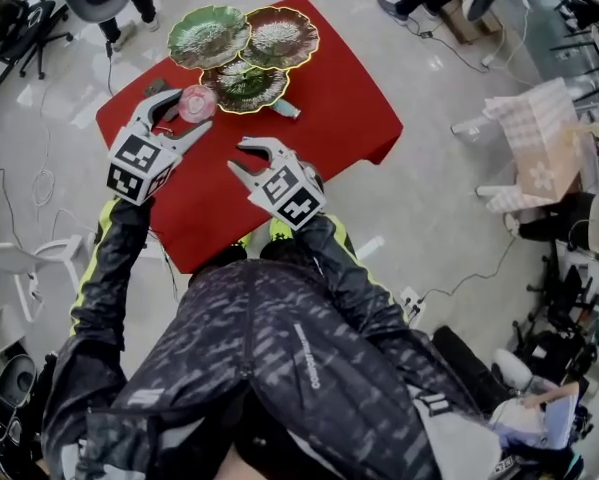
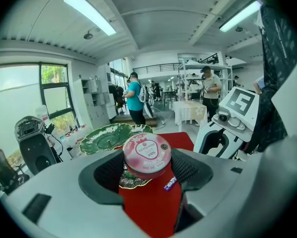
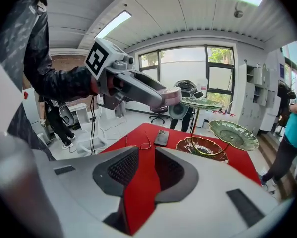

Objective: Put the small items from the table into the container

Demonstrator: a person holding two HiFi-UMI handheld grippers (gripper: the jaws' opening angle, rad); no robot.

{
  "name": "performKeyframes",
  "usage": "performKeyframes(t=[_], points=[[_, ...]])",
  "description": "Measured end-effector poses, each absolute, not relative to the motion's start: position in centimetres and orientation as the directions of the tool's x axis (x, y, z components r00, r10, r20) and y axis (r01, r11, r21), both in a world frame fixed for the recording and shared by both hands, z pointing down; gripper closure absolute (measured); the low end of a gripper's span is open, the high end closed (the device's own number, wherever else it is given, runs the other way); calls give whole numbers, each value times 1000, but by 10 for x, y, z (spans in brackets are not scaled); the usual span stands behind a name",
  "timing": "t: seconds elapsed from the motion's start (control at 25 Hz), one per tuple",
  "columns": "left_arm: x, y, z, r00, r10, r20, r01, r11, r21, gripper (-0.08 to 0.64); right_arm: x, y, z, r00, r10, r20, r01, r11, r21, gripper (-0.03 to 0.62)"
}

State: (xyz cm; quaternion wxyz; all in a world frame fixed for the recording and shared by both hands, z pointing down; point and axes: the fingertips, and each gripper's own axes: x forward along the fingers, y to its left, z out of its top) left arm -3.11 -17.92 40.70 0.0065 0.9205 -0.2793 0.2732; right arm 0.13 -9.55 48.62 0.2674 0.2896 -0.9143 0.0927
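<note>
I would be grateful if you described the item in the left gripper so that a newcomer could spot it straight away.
Start at the red table with the leaf-shaped dishes. Beside them the left gripper holds a small round pink tin between its fingers; nothing else nearby is pink.

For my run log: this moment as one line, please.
left gripper: shut on pink tin | right gripper: open, empty | phone, glasses: on table

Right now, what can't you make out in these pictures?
- Left gripper view: the small print on the pink tin, held by the left gripper, is too blurred to read.
- Left gripper view: the small wrapper is too small to identify.
- Head view: the person's arms hide part of the red table's near edge.
</note>
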Motion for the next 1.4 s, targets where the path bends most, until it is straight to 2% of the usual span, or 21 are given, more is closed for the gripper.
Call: performKeyframes(t=[0.56,1.4], points=[[-26,-256,386,687,-513,514,-545,-832,-102,258,2,-128,478,-696,-470,542,-567,824,-13,488],[-12,-344,415,625,-503,597,-567,-818,-97,258,22,-166,492,-689,-455,564,-577,815,-49,488]])
